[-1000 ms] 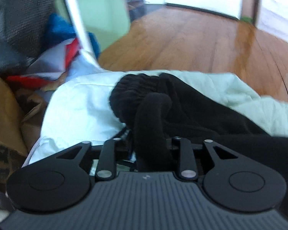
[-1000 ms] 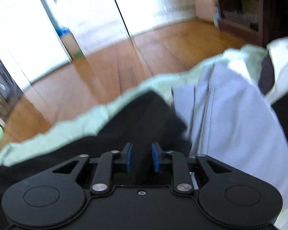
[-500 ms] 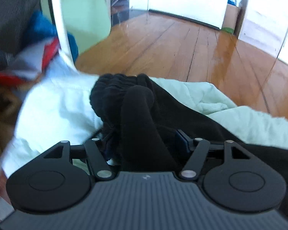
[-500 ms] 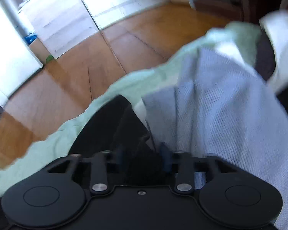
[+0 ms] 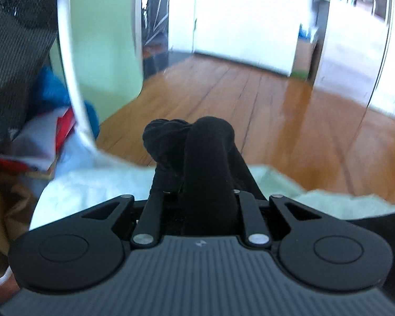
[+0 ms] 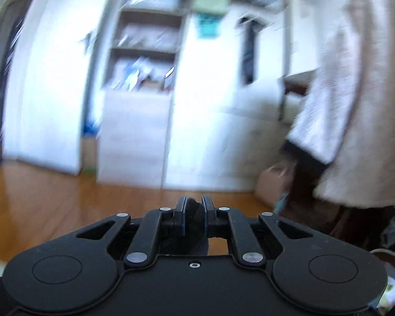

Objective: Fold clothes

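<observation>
1. Black garment (image 5: pixel 208 163) bunched thick between the left tongs (image 5: pixel 197 194), clamped, rising ahead of them above pale green bedding (image 5: pixel 329 197).
2. Only a small black wad (image 6: pixel 193 210) pinched in the right tongs (image 6: pixel 194 212); blurred shelves (image 6: pixel 147 50) beyond.

Both claws (image 5: pixel 197 194) (image 6: pixel 194 217) clamped, raised.

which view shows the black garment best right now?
Left wrist: the black garment bunches up between the left gripper fingers, over a pale green sheet. Right wrist shows only a pinched tuft in the right gripper.
</observation>
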Available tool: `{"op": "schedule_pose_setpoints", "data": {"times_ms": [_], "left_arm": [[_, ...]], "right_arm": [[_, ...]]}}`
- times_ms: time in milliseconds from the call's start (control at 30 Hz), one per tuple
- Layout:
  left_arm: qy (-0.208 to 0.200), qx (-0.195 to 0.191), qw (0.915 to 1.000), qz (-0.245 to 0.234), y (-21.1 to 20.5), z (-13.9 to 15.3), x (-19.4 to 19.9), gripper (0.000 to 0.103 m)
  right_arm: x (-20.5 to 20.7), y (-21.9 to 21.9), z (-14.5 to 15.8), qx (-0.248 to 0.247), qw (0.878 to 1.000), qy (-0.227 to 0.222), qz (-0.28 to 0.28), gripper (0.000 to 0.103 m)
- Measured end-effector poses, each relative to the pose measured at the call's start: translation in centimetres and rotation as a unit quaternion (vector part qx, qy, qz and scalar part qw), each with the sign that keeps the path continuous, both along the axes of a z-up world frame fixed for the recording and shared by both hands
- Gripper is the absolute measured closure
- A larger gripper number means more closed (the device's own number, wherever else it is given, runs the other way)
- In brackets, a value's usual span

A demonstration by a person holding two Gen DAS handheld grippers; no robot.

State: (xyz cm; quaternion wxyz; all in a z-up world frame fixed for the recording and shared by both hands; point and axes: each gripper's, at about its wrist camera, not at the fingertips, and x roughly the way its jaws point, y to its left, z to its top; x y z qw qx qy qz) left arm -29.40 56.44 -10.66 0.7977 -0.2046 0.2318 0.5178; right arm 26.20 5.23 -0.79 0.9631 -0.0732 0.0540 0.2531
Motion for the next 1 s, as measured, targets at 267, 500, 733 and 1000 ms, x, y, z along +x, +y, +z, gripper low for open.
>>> {"op": "schedule_pose_setpoints", "data": {"times_ms": [267,500,733,1000], "left_arm": [[0.038,-0.116,0.9925,0.0,4.5,-6.1,3.7,0.053],[0.029,-0.059,0.9978,0.003,-0.2,-4.2,3.3,0.04],[-0.033,-0.054,0.9979,0.012,-6.6,-1.4,-0.4,0.025],[-0.069,-0.103,0.9916,0.037,-14.2,-4.8,-5.4,0.025]], "right_arm": [[8.6,-3.5,-14.8,-0.185,0.961,0.088,-0.186,0.082],[6.3,-8.8,-17.2,-0.128,0.955,0.211,-0.162,0.072],[-2.0,-9.7,-15.2,-0.019,0.951,0.304,-0.044,0.056],[-9.1,-10.9,-21.5,0.028,0.907,0.42,0.031,0.055]]}}
